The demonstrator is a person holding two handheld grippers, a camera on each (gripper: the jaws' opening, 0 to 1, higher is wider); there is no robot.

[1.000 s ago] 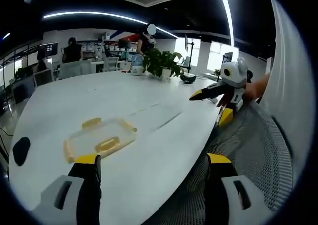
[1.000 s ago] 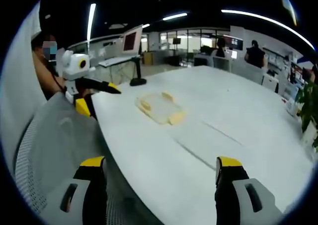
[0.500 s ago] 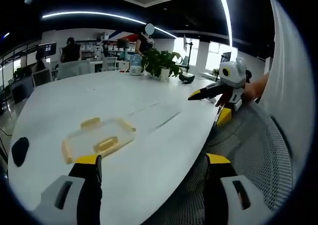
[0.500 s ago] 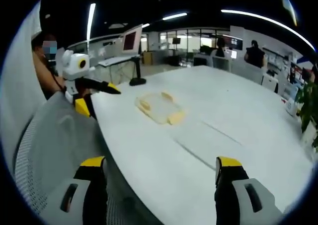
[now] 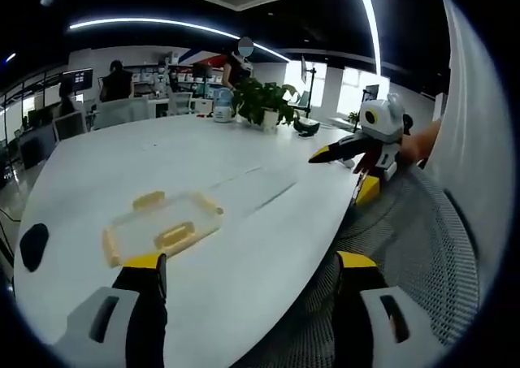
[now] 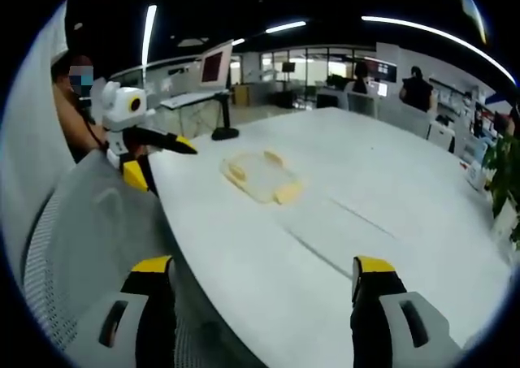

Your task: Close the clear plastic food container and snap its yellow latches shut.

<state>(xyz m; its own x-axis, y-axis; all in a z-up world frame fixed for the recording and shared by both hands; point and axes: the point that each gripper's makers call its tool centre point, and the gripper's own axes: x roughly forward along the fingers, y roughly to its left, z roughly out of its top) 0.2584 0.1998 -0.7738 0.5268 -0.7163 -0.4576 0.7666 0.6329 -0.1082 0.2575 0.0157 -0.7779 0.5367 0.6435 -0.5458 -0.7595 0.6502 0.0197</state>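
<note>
Lying flat on the table (image 5: 244,140) (long axis leftward): container (image 5: 162,226).

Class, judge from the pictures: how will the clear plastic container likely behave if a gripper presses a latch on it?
The clear container looks thin, shallow and seemingly empty, so probably light. Lying flat on the smooth white table, it may slide rather than tip. Its yellow latches look like hinged tabs, likely to flex before snapping.

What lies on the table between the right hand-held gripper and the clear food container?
Nothing: in the right gripper view, bare white table runs from the right hand-held gripper to the container.
</note>
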